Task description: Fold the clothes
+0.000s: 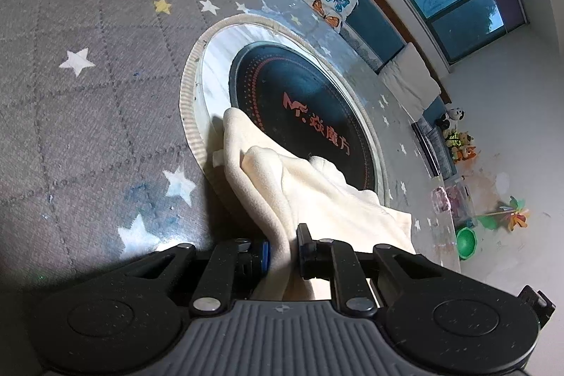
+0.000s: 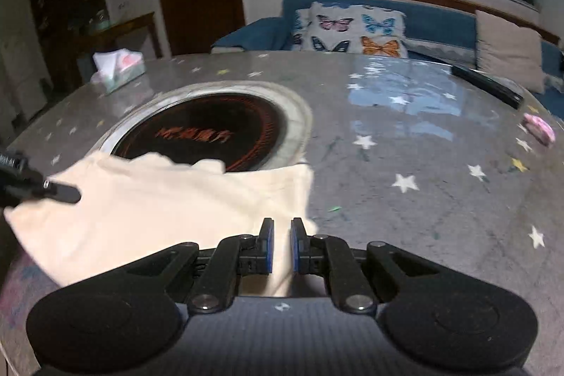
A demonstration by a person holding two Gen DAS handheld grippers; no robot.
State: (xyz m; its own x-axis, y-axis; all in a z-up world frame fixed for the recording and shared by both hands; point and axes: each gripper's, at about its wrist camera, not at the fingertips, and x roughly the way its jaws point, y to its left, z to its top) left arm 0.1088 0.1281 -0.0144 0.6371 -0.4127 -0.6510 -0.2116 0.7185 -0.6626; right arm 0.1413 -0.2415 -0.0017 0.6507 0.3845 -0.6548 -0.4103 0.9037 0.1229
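Item: cream soft-fabric garment (image 1: pixel 299 189), lying at 6 o'clock of round black hotplate (image 1: pixel 303 108). My left gripper (image 1: pixel 283 247) pinches its fold; my right gripper (image 2: pixel 282 247) near-closed, empty, above cloth. Advice: keep pinch firm, lift evenly w/ fold taut.

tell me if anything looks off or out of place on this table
The cream garment is bunched and rumpled, and its far edge lies over the round black cooktop set into the table, an odd place for cloth. The left gripper pinches a fold.

lots of open table (image 2: pixel 405 199) on the right. cloth (image 2: pixel 151 210) covers the near left. tissue box (image 2: pixel 118 69) far left, black bar (image 2: pixel 488 86) & pink thing (image 2: pixel 539 127) far right.
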